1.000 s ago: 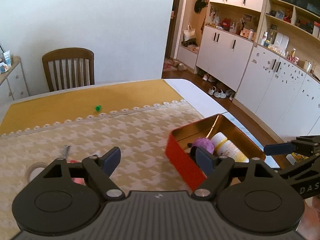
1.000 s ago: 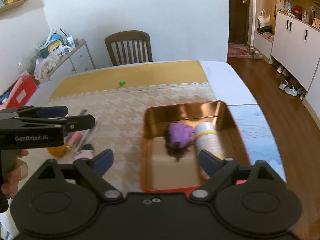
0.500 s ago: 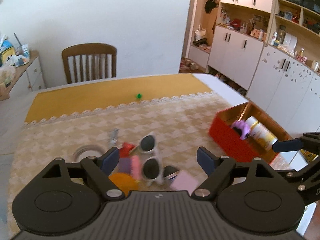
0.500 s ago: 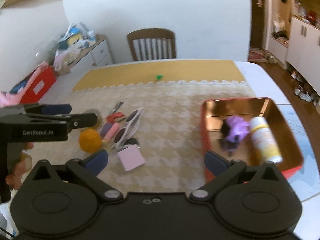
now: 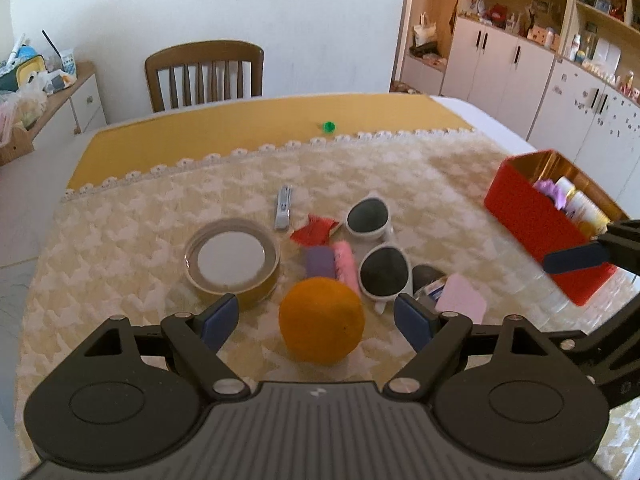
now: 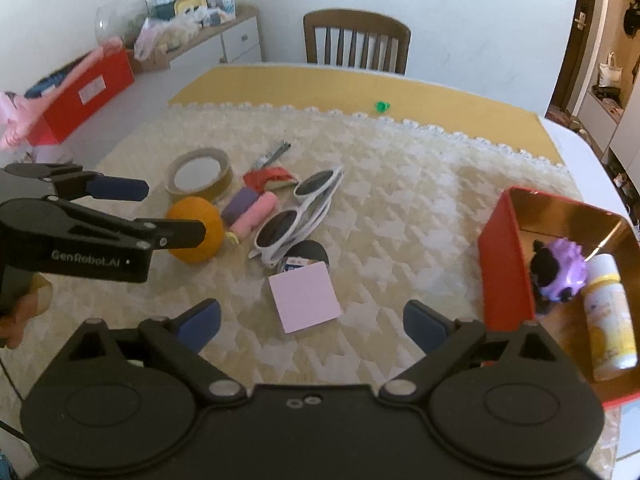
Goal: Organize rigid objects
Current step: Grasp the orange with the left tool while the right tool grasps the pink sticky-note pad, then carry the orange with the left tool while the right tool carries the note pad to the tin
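An orange (image 5: 322, 326) lies on the cream tablecloth between the fingers of my open left gripper (image 5: 318, 320), untouched by the pads. Behind it lie white sunglasses (image 5: 380, 248), a tape roll (image 5: 232, 258), a nail clipper (image 5: 283, 212), and purple and pink blocks (image 5: 330, 264). My right gripper (image 6: 312, 320) hangs over a pink note pad (image 6: 304, 296); its jaws are closing and grip nothing. The red tin (image 6: 506, 264) at the right holds a purple toy (image 6: 560, 272) and a white bottle (image 6: 608, 312). The left gripper (image 6: 152, 210) reaches in beside the orange (image 6: 196, 228).
A small green piece (image 5: 328, 126) sits on the yellow cloth at the back. A wooden chair (image 5: 204, 74) stands behind the table. A black round object (image 6: 308, 254) lies under the note pad's far corner. A red box (image 6: 80, 96) and a cluttered sideboard are at the left.
Both grippers have swung left from the red tin and sunk toward the pile of loose objects. The orange now lies between the left fingers and the note pad under the right ones.
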Available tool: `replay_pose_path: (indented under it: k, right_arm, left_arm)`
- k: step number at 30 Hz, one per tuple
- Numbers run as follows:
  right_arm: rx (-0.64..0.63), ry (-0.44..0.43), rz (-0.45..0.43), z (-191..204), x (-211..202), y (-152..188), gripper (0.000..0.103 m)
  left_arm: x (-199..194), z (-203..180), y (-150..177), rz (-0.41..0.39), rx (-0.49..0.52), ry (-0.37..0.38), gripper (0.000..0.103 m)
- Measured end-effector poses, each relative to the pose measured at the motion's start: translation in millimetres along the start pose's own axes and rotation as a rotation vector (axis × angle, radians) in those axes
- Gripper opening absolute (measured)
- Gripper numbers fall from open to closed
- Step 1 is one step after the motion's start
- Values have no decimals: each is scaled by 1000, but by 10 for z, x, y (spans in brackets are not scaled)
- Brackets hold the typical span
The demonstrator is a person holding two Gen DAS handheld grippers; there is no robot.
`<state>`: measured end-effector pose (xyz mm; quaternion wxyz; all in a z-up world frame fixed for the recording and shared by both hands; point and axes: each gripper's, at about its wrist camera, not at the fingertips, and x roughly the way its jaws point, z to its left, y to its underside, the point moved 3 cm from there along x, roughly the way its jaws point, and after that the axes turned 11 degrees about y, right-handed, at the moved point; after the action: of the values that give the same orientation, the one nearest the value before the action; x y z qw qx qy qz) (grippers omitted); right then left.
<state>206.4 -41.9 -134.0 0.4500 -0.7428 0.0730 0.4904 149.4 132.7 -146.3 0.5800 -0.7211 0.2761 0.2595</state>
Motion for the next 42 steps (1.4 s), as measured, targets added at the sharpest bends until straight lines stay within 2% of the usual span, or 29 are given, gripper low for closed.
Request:
replay_pose_path:
  k: [8,18,21,23,26,35,42]
  right_arm:
    - [-11,-23,65,61,296,11,78]
    - [-53,-26,76,124,418,-19,50]
    - [-61,-20,72,127,416,-19,44]
    - [-63,-15,70,123,410,-22,41]
    - [-64,-16,69,127,401,-26,41]
    - [-25,-16,54,98,259,-27,41]
    - [30,16,44,-14,57,-10,41]
  left_arm:
    - [207,42,96,34,0,4,85]
    - [265,33,109,19,40,9,84]
    - [273,23,110,22,52,10,71]
    - [277,24,110,25,53,9,62]
    - [271,16,103,26,56,11,54]
    - [250,-39,95,44,69,-7,53]
    - [115,-83,113,54,51,14,53]
